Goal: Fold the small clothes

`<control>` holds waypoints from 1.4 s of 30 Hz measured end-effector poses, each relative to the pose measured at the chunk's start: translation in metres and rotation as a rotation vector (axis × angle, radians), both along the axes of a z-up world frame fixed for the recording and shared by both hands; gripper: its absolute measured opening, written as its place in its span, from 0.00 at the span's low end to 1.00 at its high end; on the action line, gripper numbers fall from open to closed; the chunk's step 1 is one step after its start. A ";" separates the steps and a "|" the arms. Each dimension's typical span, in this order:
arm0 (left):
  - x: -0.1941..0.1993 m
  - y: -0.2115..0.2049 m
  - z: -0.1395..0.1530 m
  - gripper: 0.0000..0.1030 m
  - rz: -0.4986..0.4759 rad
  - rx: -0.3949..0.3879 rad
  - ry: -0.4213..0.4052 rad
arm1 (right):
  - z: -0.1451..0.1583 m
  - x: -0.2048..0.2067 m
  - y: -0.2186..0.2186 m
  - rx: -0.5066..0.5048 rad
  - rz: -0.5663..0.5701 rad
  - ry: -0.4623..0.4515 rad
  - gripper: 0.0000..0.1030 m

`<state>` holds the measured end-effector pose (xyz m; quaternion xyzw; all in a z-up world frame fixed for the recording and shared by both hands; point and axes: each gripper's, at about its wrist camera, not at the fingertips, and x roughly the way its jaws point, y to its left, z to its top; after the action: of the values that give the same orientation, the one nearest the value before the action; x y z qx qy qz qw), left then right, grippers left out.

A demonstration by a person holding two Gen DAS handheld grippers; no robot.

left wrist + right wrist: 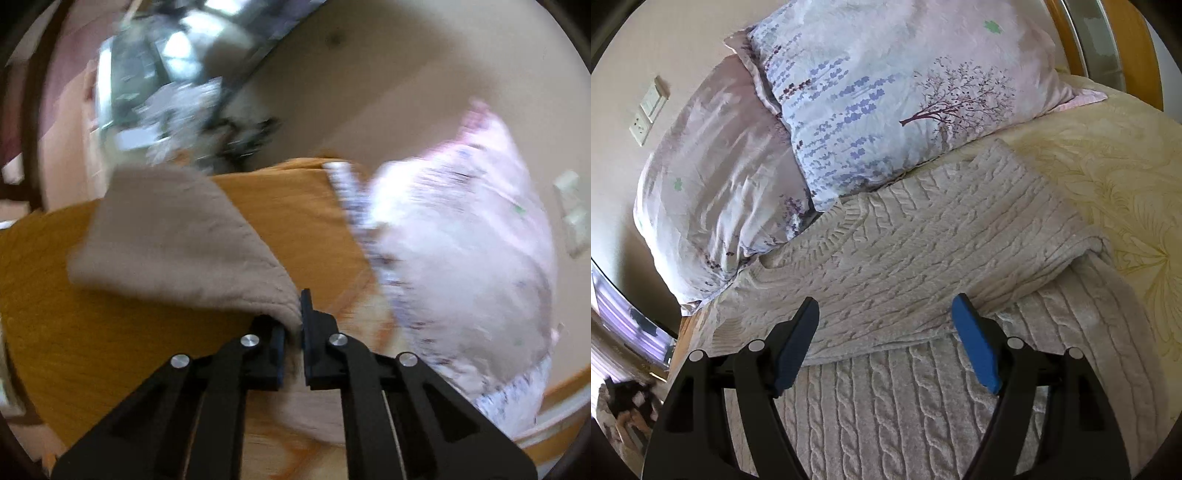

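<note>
1. We have the left gripper [293,332] pinched on a fold of the beige knit sweater [177,236]; its jaws stand nearly together with cloth bunched between them. From that pinch the fabric rises ahead and to the left as a lifted flap over the orange bed frame [288,206]. This view is smeared, so we cannot tell how much cloth lies inside the pinch.

2. Our right gripper [886,343] is spread wide and grips nothing. The cable-knit sweater [923,236] lies directly under and ahead of it, one layer already doubled over another, with the folded edge running between the fingertips.

3. Beyond the sweater, farther from the right gripper, two floral pillows [886,92] lean together; the cream bedspread [1119,177] lies off to its right.

4. We judge the knit soft, thick and limp, fairly light, not fragile. It should drape and sag from any single hold, and stretch if pulled hard.

5. It looks fuzzy rather than slippery, so a pinch ought to hold, though the bulk may spring out of shallow bites.

6. We would take hold at hems or corners, pinching through a full edge, and with two holds well apart, so that the panel travels flat instead of bunching.
</note>
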<state>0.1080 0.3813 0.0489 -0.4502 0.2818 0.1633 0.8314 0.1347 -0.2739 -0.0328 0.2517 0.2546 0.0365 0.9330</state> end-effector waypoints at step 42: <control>0.092 -0.262 -0.035 0.54 -0.748 0.236 0.091 | 0.057 0.028 0.191 -0.675 0.577 -0.142 0.50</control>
<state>0.2003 0.1197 0.0136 -0.2101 0.4422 -0.1001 0.8662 0.1628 -0.0833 0.0243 -0.1512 0.2474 0.2272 0.9297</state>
